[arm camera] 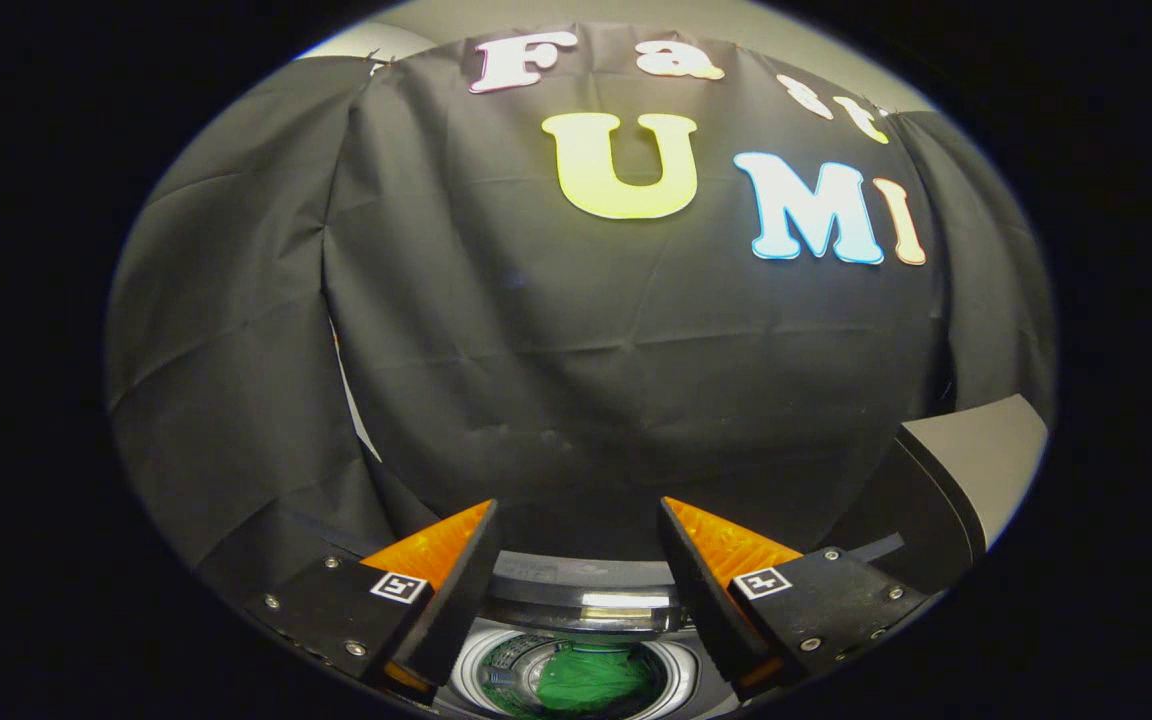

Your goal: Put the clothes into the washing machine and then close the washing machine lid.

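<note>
Gripper (576,560) held above the washing machine (576,600), fingers spread wide apart with nothing between them: released, empty. Green clothes (586,680) lying inside the drum (506,675) at bottom centre of the frame, below and just beneath the gap between the fingers; loading judged done. Lid (946,480) standing open at lower right of the frame, raised off the tub opening and rearing up beside and beyond the right-hand finger, its pale face angled away to the right. Governing relation: lid lies to the right of the gripper and higher than the drum, its long edge running roughly front to back along the opening. Remaining step judged to be a reach rightward to the lid's free edge, then a swing down over the opening. Hinge hidden; exact pivot line not determinable.
</note>
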Tool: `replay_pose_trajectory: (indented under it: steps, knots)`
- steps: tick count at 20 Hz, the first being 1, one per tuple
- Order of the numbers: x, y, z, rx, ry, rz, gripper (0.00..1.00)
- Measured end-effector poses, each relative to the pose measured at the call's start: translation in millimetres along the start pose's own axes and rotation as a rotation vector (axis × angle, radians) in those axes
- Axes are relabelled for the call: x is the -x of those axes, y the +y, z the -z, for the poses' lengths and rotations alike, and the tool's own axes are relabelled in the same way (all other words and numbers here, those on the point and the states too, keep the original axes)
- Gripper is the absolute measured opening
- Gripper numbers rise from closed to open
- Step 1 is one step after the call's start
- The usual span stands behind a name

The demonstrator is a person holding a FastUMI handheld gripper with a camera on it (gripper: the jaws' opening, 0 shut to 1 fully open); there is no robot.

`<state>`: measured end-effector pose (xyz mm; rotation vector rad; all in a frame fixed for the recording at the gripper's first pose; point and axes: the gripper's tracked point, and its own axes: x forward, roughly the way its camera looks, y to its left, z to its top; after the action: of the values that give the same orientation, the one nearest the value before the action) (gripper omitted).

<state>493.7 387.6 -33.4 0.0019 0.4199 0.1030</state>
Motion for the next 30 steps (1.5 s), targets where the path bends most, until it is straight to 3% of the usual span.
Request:
replay_pose_trajectory:
  steps: [7,16,23,30]
  knots:
    - [46,12,48,-0.009,0.001,-0.011,0.95]
    - [107,10,144,0.025,0.083,-0.052,0.95]
    - [177,-38,113,0.076,-0.073,-0.092,0.95]
    - [270,-158,69,0.121,-0.259,-0.021,0.95]
